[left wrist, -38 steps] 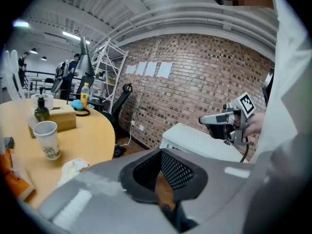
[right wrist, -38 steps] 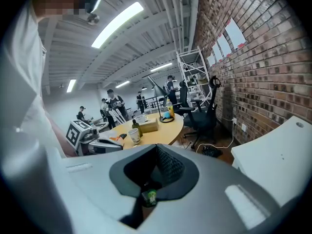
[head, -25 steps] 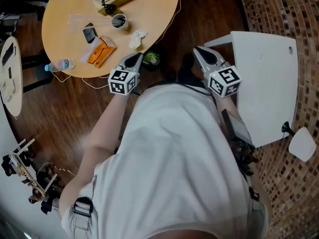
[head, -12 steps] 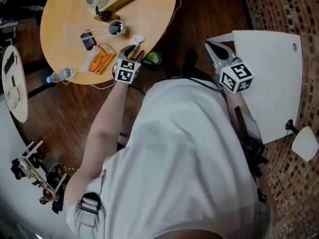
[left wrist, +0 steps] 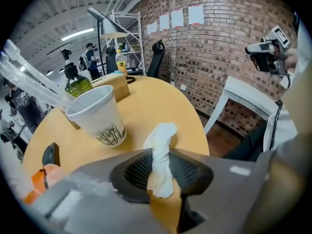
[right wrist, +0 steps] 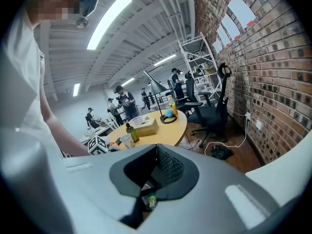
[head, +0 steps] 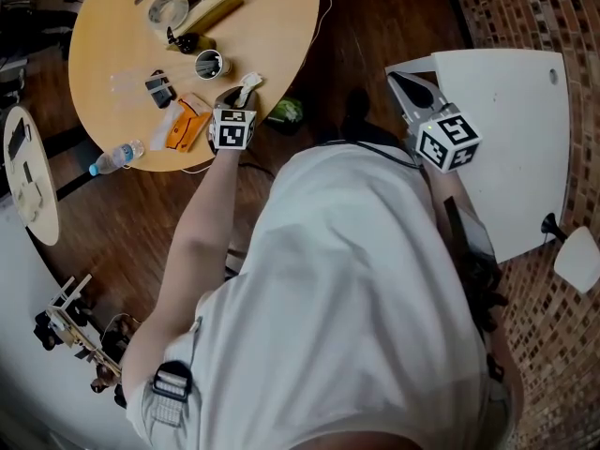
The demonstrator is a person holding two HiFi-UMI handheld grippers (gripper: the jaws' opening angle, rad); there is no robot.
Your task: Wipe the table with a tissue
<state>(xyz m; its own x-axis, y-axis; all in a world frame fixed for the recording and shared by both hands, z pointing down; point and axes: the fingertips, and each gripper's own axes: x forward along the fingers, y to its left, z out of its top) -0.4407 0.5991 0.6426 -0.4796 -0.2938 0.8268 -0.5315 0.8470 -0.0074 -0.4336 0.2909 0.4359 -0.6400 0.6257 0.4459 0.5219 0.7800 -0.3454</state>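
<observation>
A crumpled white tissue (head: 247,83) (left wrist: 161,143) lies near the front edge of the round wooden table (head: 277,22) (left wrist: 151,96). My left gripper (head: 235,97) (left wrist: 160,156) points down at it. Its jaws have just been closing, and both pads touch the tissue standing between them. In the left gripper view the tissue's upper part pokes out past the fingertips. My right gripper (head: 399,81) (right wrist: 156,149) hangs off to the right over the floor by a white chair, away from the table. Its tips meet with nothing in them.
A paper cup (head: 210,64) (left wrist: 97,118) stands just beyond the tissue. Farther back are a dark bottle (left wrist: 75,82) and a tissue box (head: 214,3). An orange packet (head: 187,123) and a water bottle (head: 116,157) lie left. A green object (head: 284,112) sits on the floor; the white chair (head: 506,139) is right.
The left gripper moved forward and down from the table's edge onto the tissue, opened, then narrowed around it. The right gripper drifted a little to the right.
</observation>
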